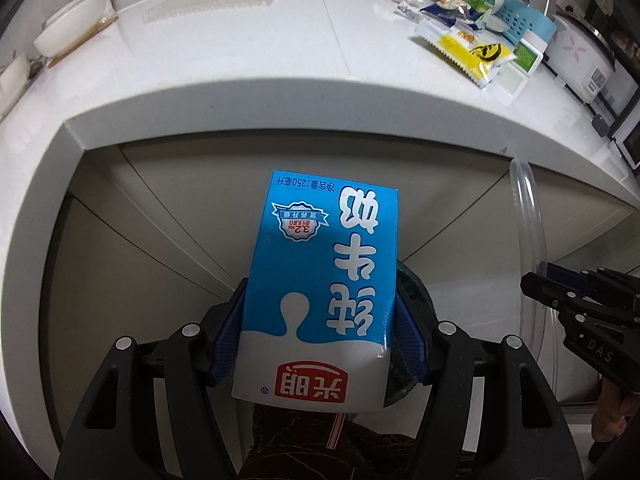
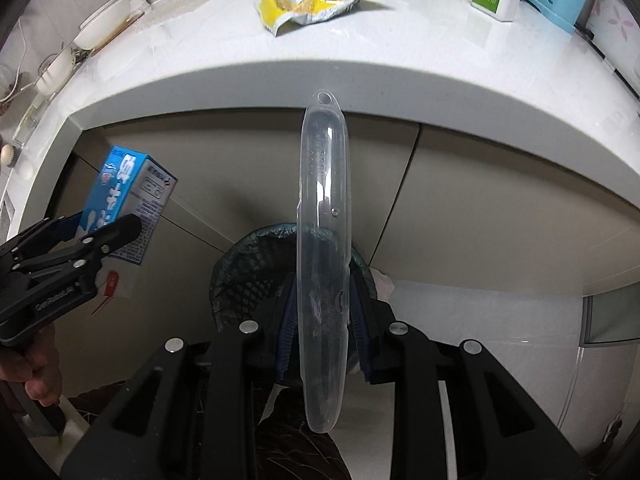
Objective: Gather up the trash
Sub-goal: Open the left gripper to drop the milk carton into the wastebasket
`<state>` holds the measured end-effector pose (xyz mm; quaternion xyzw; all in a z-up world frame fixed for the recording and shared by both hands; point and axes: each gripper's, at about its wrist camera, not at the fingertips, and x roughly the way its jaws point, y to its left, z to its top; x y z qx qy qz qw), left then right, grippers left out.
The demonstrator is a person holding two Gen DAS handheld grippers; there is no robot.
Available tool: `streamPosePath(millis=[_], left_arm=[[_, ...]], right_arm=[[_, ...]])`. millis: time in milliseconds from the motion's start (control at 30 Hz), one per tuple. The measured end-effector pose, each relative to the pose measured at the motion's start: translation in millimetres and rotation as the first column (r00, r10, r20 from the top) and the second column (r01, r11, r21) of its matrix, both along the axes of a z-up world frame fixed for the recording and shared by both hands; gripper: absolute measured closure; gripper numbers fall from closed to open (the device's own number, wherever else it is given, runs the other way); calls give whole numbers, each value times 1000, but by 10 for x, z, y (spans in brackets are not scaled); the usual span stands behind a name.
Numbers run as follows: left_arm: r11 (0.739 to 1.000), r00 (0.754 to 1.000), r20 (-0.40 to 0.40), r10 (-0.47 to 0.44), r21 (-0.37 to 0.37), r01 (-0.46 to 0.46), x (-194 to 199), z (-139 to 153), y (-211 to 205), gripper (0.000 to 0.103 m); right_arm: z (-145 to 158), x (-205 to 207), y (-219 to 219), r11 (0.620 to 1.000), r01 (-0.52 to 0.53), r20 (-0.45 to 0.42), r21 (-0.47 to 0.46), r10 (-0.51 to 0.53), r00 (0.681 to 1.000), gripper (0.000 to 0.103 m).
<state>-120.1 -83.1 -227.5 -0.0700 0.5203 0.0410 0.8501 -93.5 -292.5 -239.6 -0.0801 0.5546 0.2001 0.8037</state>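
Black left gripper [image 1: 320,332] and right gripper [image 2: 324,320]: blue-padded jaws, silver screws (bare-skinned hands).

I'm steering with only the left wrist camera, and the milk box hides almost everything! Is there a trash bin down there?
Observer: Yes. The right wrist view shows a round mesh bin with a dark liner, standing in front of the cabinet.
Operator: Where's my milk carton from over there?
Observer: The milk carton shows to the left of the bin's opening, not across it.
Operator: What's that clear thing on my right?
Observer: A long clear plastic case with a hang hole at its far end. The right gripper is shut on it, and it crosses the bin's opening in that view.
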Motion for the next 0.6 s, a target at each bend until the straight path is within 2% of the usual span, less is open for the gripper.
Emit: streamPosePath(millis=[167, 267, 600], left_arm=[[1000, 1000, -14, -5, -5, 5, -13, -160, -46, 39], [1000, 999, -34, -31, 4, 31, -18, -284, -131, 39], [989, 990, -39, -139, -48, 137, -33, -420, -358, 37]], right_arm=[[-139, -27, -22, 1000, 3, -17, -2, -3, 1000, 78], [-200, -41, -49, 1000, 13, -27, 4, -13, 1000, 78], [-267, -126, -66, 1000, 21, -42, -14, -22, 999, 78]])
